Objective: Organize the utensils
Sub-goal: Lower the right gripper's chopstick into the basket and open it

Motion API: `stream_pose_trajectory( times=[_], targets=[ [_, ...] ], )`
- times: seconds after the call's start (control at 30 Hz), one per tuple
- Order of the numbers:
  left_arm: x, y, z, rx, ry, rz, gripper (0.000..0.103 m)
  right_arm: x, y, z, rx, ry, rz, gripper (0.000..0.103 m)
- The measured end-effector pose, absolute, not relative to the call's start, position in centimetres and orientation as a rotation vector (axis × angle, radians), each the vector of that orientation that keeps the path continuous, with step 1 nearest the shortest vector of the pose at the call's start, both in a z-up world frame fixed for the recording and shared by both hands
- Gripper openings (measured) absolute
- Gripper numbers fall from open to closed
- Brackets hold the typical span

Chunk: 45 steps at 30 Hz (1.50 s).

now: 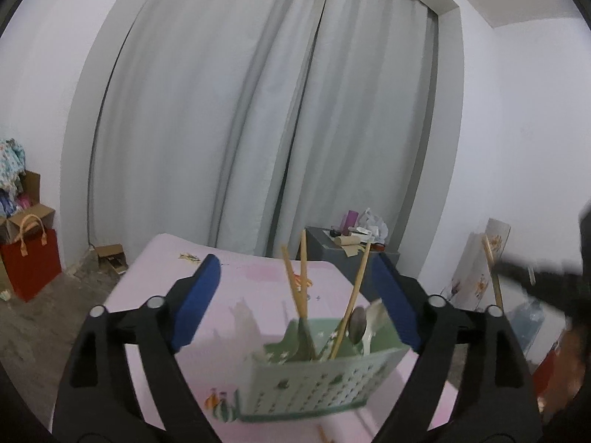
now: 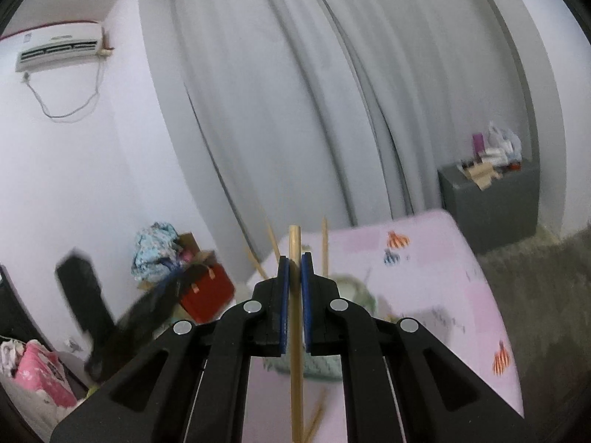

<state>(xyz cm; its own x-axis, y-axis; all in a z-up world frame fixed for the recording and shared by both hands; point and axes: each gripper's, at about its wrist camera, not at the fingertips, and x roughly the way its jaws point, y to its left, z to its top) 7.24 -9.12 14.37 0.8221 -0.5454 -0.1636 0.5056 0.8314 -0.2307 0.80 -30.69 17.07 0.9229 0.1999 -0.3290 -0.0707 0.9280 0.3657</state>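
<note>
Pink table (image 1: 258, 277): right gripper (image 2: 294, 269) jaws pinch an upright chopstick (image 2: 295, 332); left gripper (image 1: 295, 295) jaws spread.

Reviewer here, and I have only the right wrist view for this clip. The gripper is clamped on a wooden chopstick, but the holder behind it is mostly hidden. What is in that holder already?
Observer: The green perforated holder holds three wooden chopsticks and a metal spoon.
Operator: Is the left gripper holding that holder?
Observer: No. The left gripper is open, its blue pads apart on either side of the holder.
Operator: Does the left camera see my chopstick?
Observer: Yes. The held chopstick, in the right gripper, appears at that view's right edge, off to the side of the holder.
</note>
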Motion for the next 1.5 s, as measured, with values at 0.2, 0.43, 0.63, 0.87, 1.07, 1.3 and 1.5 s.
stream_pose_trajectory(
  times=[0.2,0.43,0.63,0.87,1.07,1.3,1.5],
  targets=[
    [6.2,-7.8,12.6,-0.143,0.271,-0.526,0.088,4.1,-31.1,20.6,0.349,0.254,0.181,0.007],
    [6.0,-7.4,11.3,-0.126,0.311,-0.487,0.090,8.7,-31.4,22.2,0.399,0.148,0.198,0.007],
    [5.7,-6.4,9.9,-0.139,0.342,-0.450,0.094,12.4,-31.4,20.7,0.427,0.081,0.116,0.007],
    [6.1,-5.5,8.8,-0.149,0.358,-0.397,0.094,15.8,-29.9,17.5,0.353,0.063,0.017,0.007],
    [6.4,-4.6,8.2,-0.157,0.371,-0.373,0.095,17.6,-27.7,15.5,0.239,0.103,-0.009,0.007],
    [6.3,-3.8,8.0,-0.157,0.379,-0.353,0.094,16.5,-26.2,13.9,0.157,0.175,0.015,0.008],
    [5.8,-2.9,8.2,-0.180,0.398,-0.304,0.094,13.4,-26.7,14.0,0.166,0.186,0.028,0.047]
  ],
)
